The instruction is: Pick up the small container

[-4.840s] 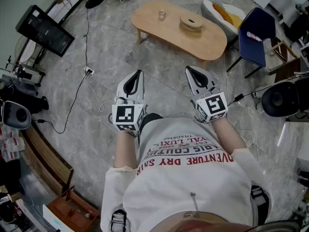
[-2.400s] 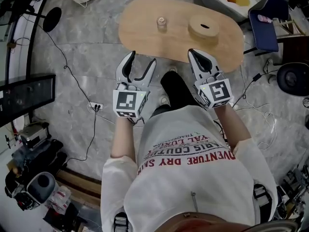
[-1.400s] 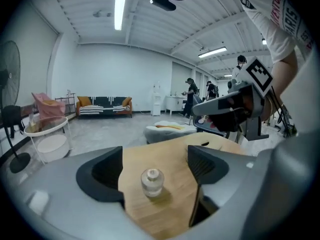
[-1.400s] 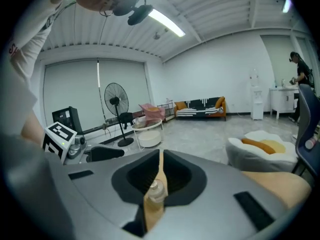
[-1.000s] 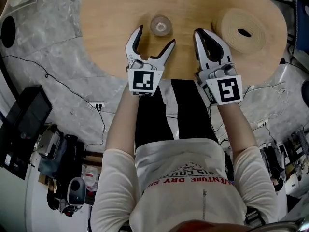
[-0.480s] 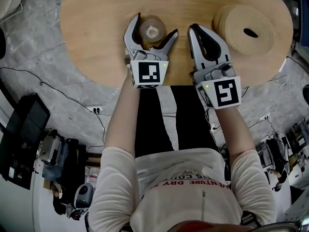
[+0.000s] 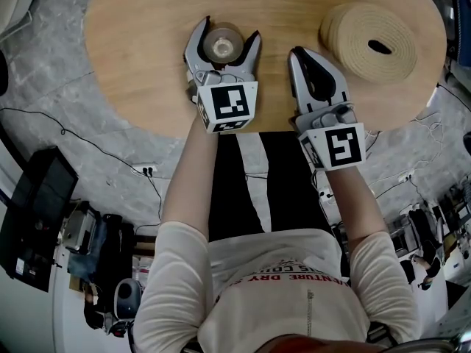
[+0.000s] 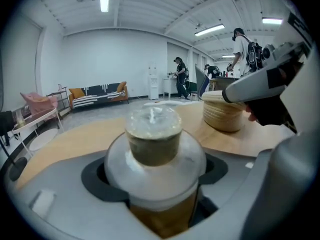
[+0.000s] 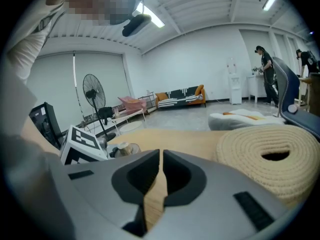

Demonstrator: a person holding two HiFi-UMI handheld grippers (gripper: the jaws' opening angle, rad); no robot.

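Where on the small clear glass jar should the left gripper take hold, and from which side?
Grip the small clear glass jar on its wide round body, below the narrower stopper, coming from the near edge of the oval wooden table. The jar stands upright, and the left gripper straddles it, its jaws just closing.

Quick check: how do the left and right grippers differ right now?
The left gripper has its jaws apart around the small container, and they have just been closing; the right gripper is shut and empty. The left gripper reaches farther onto the table than the right gripper. Both point away from the person.
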